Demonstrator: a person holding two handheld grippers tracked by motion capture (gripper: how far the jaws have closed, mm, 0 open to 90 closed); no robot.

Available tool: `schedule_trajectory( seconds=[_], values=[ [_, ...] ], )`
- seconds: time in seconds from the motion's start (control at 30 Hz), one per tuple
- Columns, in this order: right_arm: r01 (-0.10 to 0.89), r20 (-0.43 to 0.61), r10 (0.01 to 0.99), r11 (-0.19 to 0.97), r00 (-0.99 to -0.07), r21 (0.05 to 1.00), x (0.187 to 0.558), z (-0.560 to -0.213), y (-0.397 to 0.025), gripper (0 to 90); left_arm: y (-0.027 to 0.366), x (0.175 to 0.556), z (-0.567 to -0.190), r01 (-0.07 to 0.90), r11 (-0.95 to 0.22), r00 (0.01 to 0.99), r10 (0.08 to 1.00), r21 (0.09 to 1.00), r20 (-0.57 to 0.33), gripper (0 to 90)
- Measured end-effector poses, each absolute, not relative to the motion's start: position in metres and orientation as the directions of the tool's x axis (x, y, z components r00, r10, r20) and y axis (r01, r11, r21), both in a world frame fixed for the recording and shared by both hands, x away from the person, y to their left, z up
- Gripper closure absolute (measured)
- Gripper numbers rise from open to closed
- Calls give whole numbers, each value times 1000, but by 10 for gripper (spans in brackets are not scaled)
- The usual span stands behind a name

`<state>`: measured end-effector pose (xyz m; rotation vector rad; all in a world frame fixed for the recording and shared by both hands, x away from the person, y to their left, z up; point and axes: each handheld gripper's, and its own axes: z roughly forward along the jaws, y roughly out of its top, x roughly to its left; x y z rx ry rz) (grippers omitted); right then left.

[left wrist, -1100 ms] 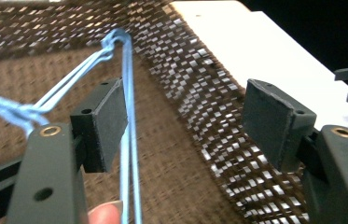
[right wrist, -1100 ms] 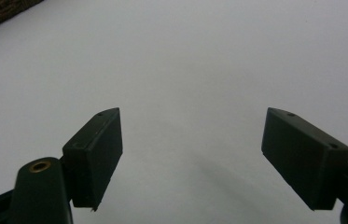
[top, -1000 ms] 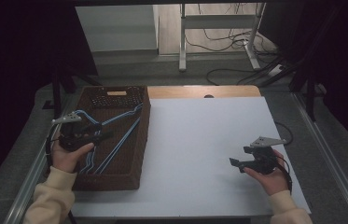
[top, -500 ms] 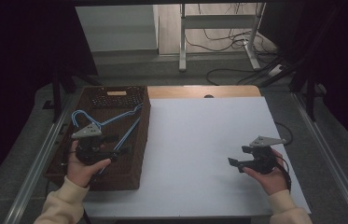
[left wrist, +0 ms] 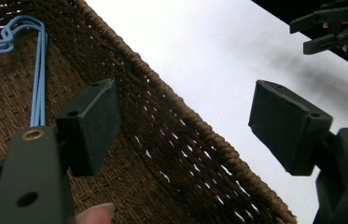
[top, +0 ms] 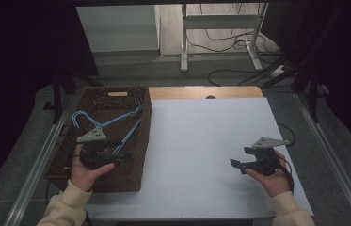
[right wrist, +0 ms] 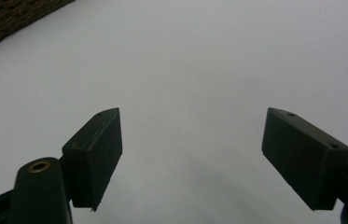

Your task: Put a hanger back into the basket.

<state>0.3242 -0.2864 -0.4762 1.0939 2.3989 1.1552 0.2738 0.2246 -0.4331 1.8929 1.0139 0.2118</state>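
Observation:
A brown wicker basket point(top: 146, 123) stands at the table's left, and several thin blue hangers point(top: 125, 117) lie in it. My left gripper point(top: 118, 158) hovers over the basket's near half, pointing right, open and holding nothing. In the left gripper view the left gripper point(left wrist: 183, 95) straddles the basket's right rim point(left wrist: 176, 135), with the hangers point(left wrist: 38, 84) off to the left. My right gripper point(top: 240, 157) is held low over the white sheet point(top: 201, 136) at the near right. The right gripper point(right wrist: 190, 116) is open too, with bare white surface between its jaws.
The basket's corner point(right wrist: 8, 18) shows far off in the right gripper view. A wooden strip point(top: 201, 92) runs along the table's far edge. Metal rails point(top: 333, 160) flank the table. Cables and a stand's legs point(top: 220, 47) lie on the floor beyond.
My left gripper has come toward the near end of the basket and a little right, uncovering the hangers' hooks. The right gripper has stayed put.

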Motion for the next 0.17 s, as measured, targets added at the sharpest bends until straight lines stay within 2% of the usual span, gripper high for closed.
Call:
schedule_trajectory(
  seconds=[0.17],
  values=[
    [512,78,726,399,-683,761,324,-476,-287,195,224,274,-434,561,-215,640,725,799,-254,233]
  ],
)
